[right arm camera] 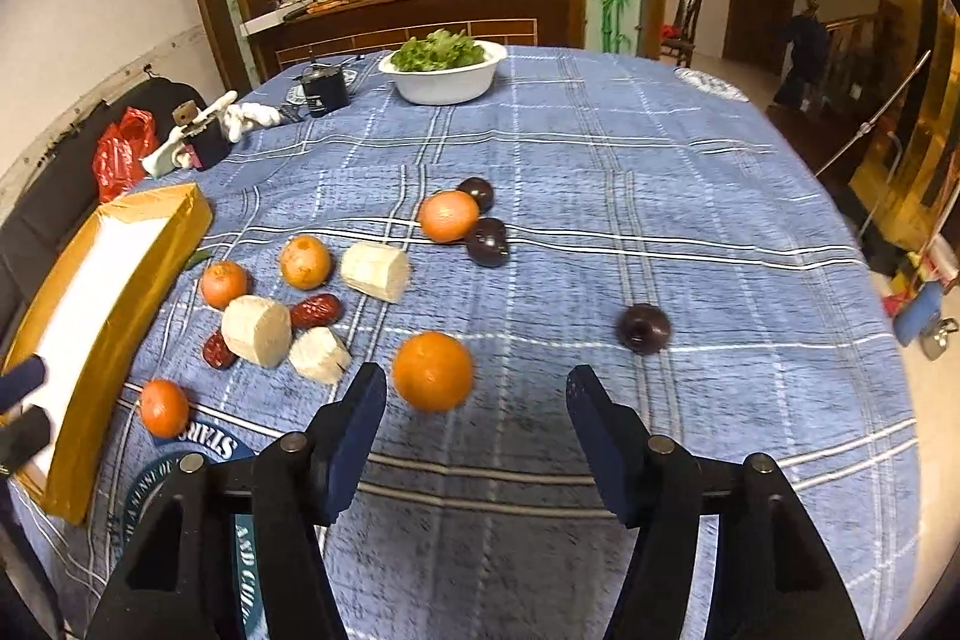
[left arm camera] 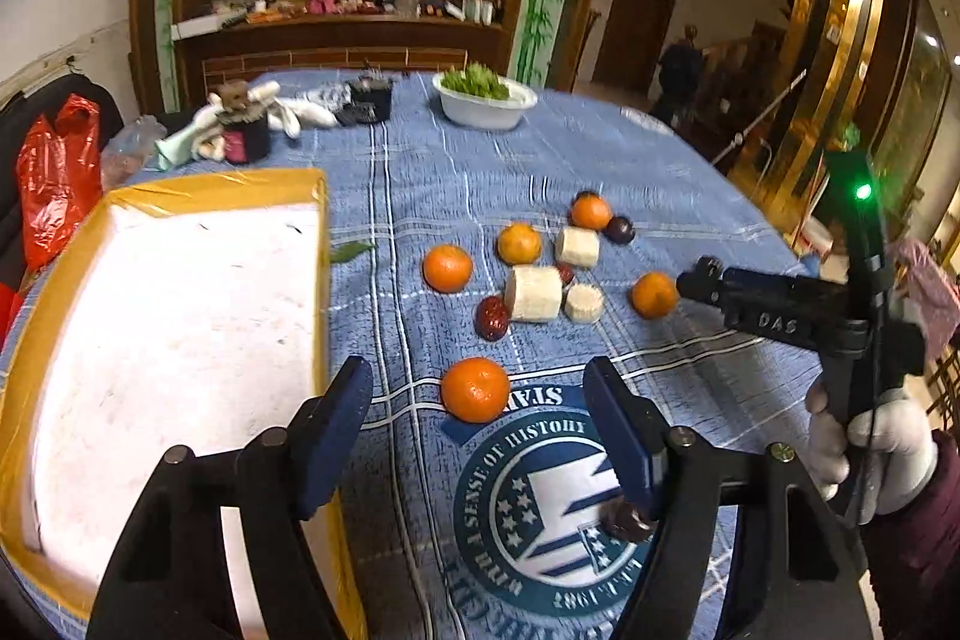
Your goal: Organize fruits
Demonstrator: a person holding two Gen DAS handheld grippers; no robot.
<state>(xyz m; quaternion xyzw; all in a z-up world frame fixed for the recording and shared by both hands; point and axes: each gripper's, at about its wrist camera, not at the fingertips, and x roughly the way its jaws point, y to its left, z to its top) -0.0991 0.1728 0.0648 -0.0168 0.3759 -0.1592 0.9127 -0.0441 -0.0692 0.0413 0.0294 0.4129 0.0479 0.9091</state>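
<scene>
Right now my left hand-held gripper (left arm camera: pixel 477 415) hangs low over the counter (left arm camera: pixel 600 160) with its jaws spread wide and nothing between them. An orange (left arm camera: pixel 475 389) sits on the blue plaid cloth just ahead of the gap, at the top edge of the round printed emblem (left arm camera: pixel 540 496). A small dark fruit (left arm camera: pixel 627 520) lies on the emblem just beside the right finger. To my left is the shallow box (left arm camera: pixel 180 340), white inside with yellow-taped rims, its near corner close to the left finger.

Further out I see the main scatter: two oranges (left arm camera: pixel 447 268) side by side, pale cut chunks (left arm camera: pixel 533 293) among them, and a red date (left arm camera: pixel 492 317) touching the biggest chunk. Another orange (left arm camera: pixel 591 211) sits at the far end with a dark plum (left arm camera: pixel 619 229) against it.

My right hand-held gripper (right arm camera: pixel 477 397) is likewise released, its jaws wide apart. An orange (right arm camera: pixel 432 370) sits just ahead of its left finger, and a dark plum (right arm camera: pixel 643 328) lies alone further right, well apart from the rest. In the left wrist view this gripper's black body reaches in from the right, its tip next to that orange (left arm camera: pixel 654 294), held by a white-gloved hand (left arm camera: pixel 870 448).

A white bowl of greens (right arm camera: pixel 444 70) stands at the far side of the counter.
</scene>
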